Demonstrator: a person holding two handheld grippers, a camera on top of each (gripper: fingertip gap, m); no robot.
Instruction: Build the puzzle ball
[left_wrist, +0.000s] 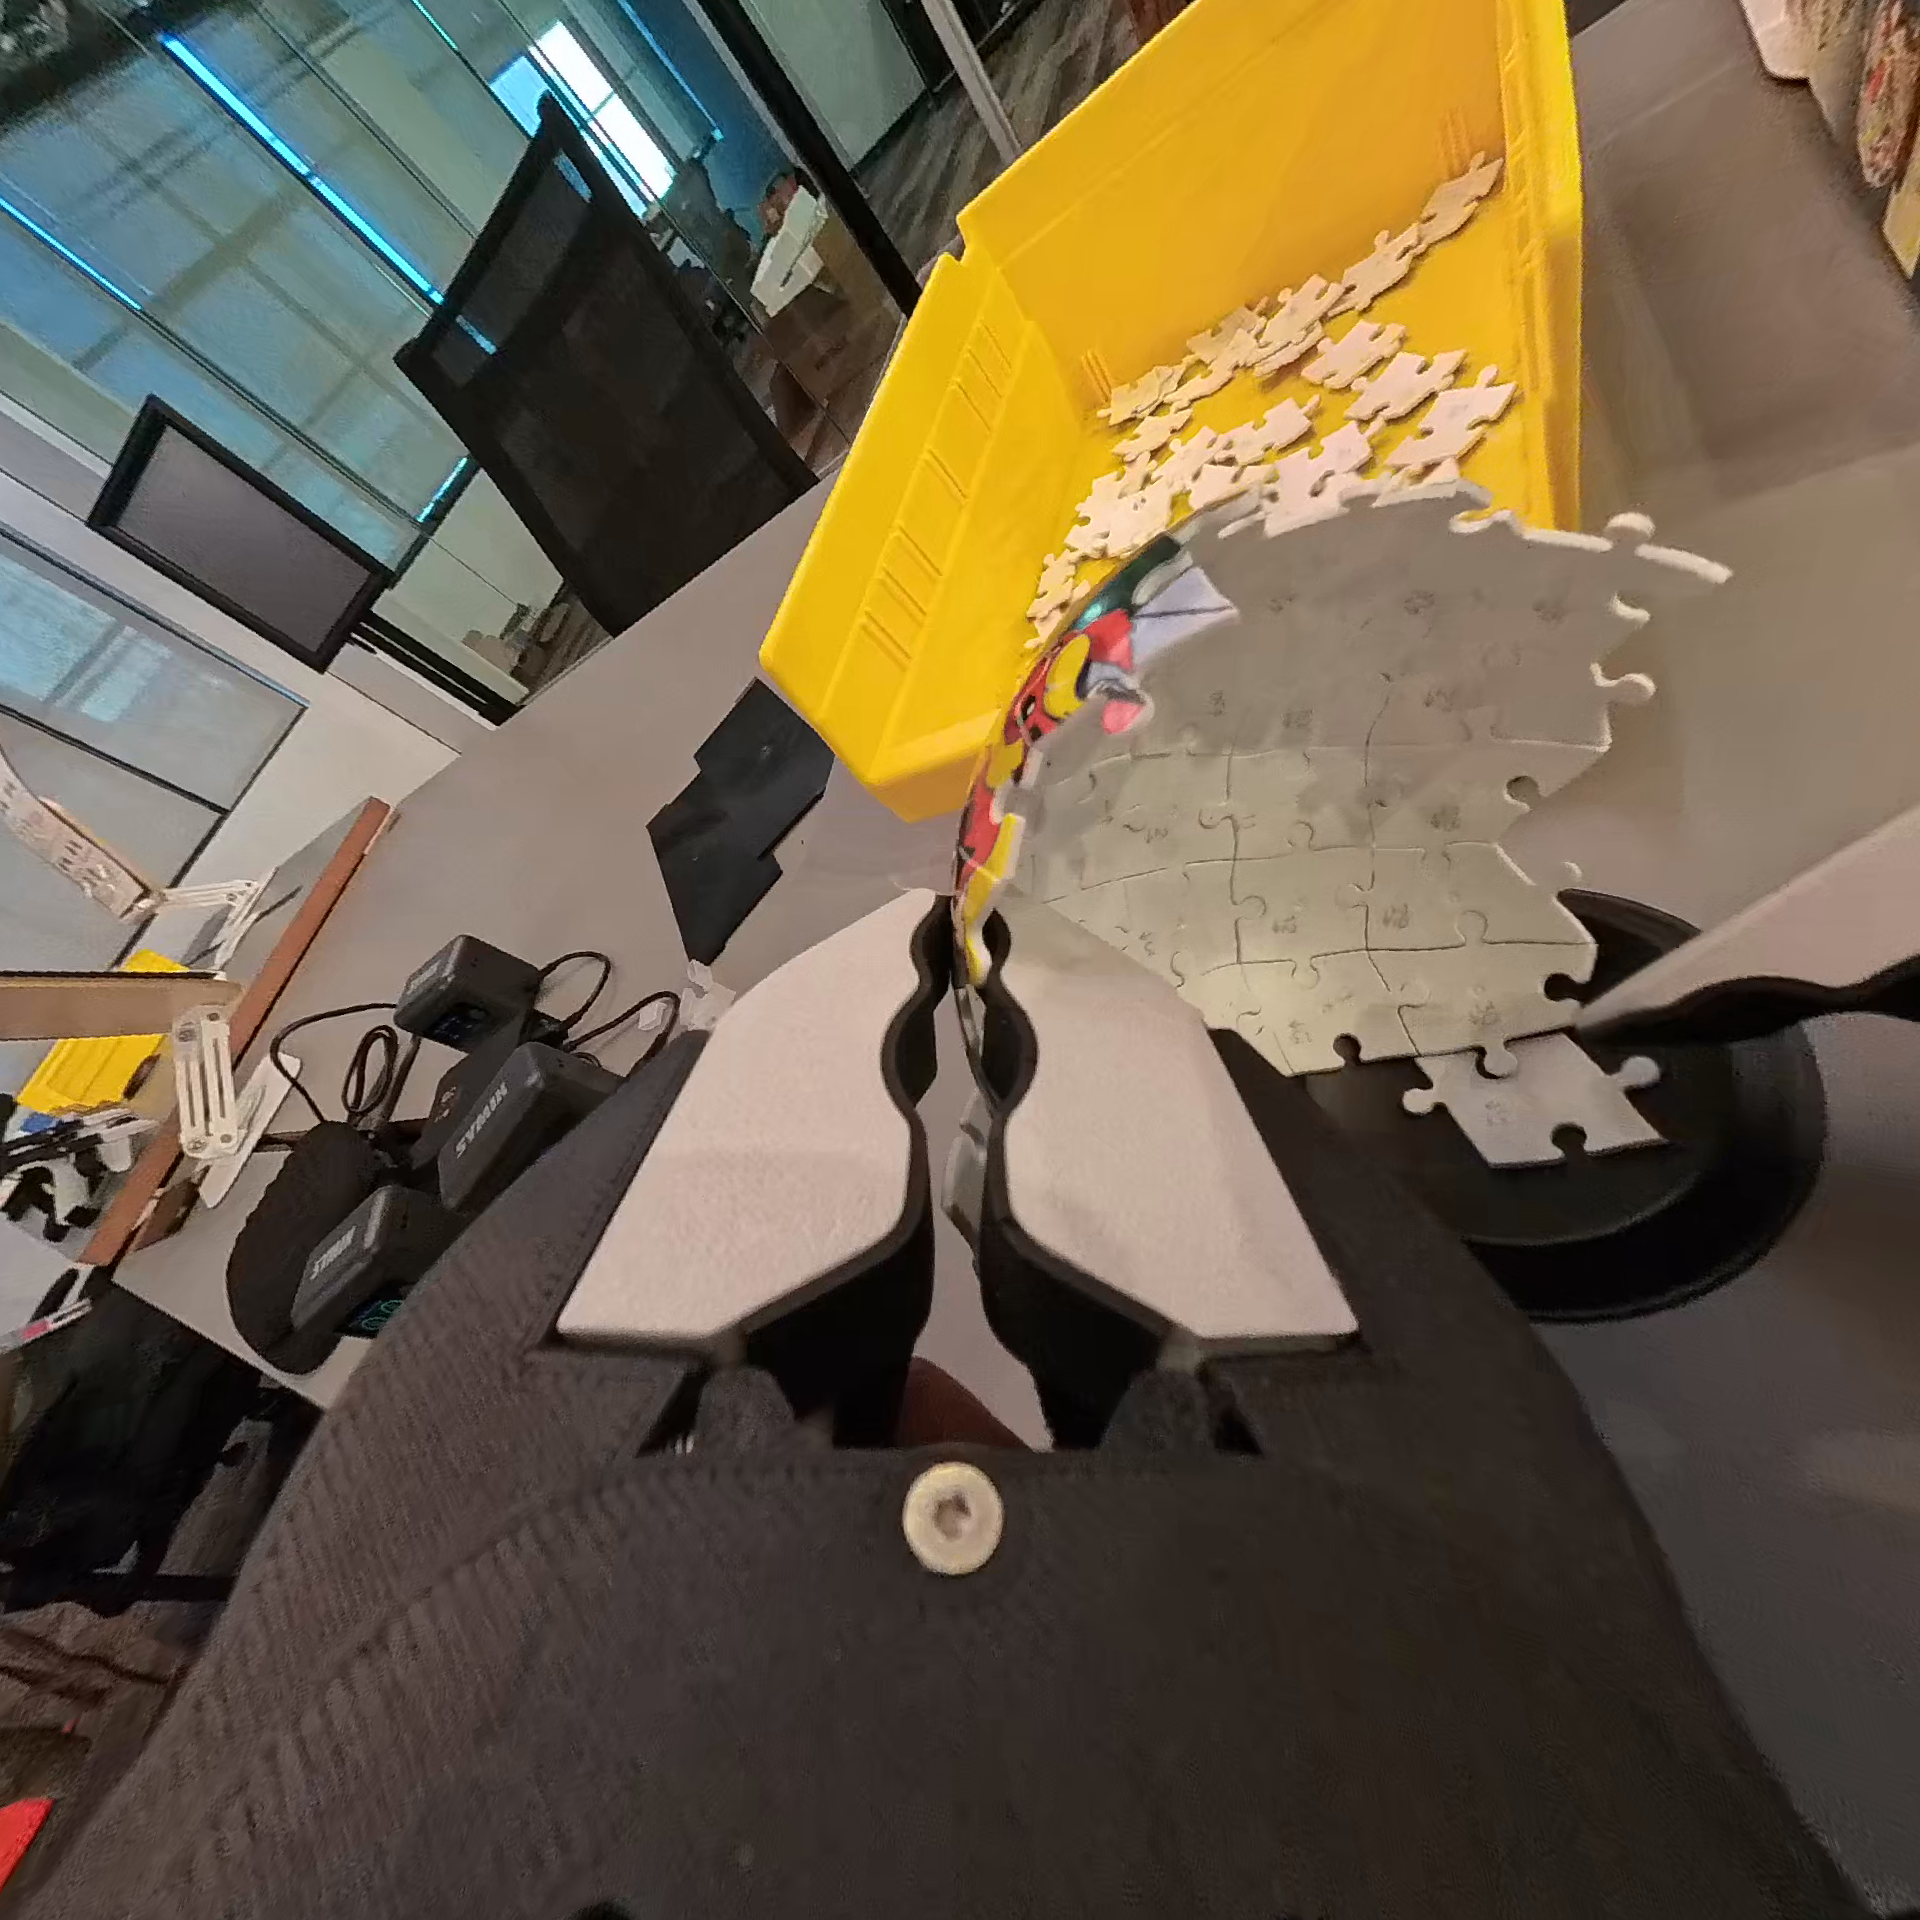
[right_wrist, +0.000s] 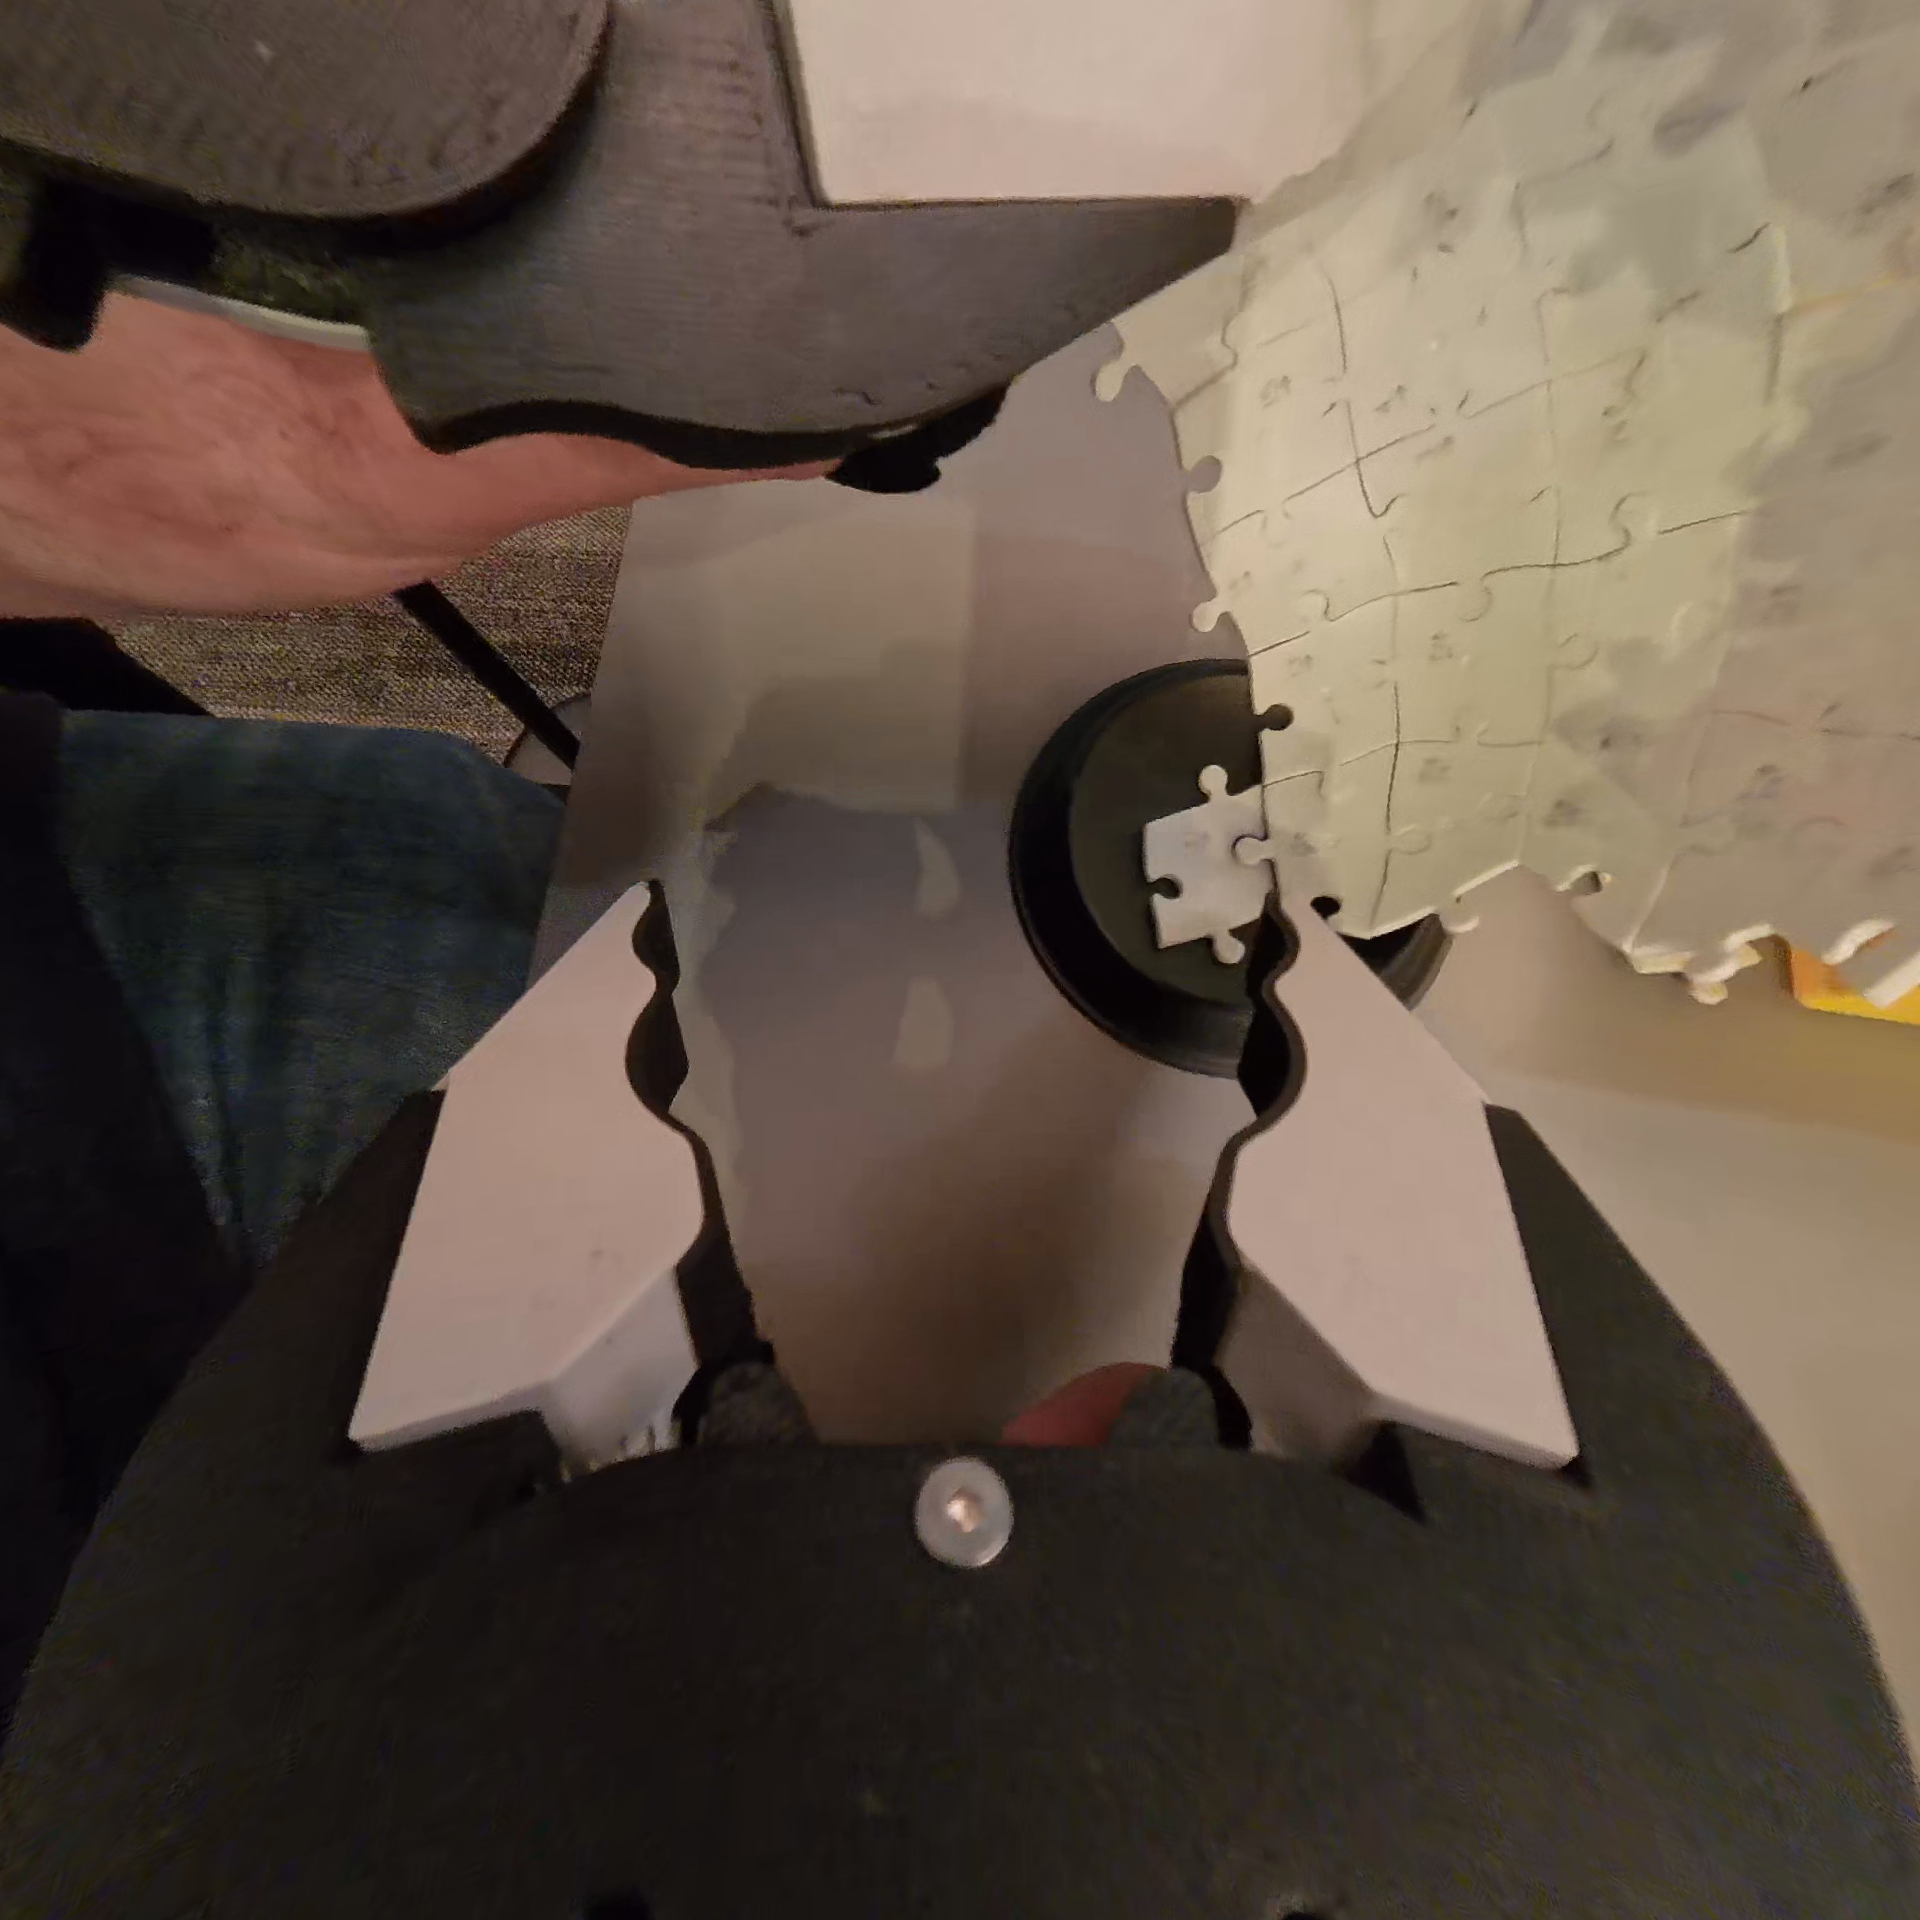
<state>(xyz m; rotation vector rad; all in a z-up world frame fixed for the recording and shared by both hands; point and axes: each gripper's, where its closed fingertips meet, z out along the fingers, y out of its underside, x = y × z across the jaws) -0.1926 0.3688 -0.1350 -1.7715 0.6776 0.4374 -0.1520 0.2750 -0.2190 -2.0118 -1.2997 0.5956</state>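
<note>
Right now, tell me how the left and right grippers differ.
The left gripper is shut on the rim of the part-built puzzle shell; the right gripper holds nothing. The left gripper's jaws stand pinched together; the right gripper's jaws stand wide apart, one tip beside the edge piece over the black stand. Both have black bodies and white finger plates.

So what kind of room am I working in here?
Probably an office or lab: glass partitions, a dark monitor on a desk, and chargers with cables beside the grey worktable.
</note>
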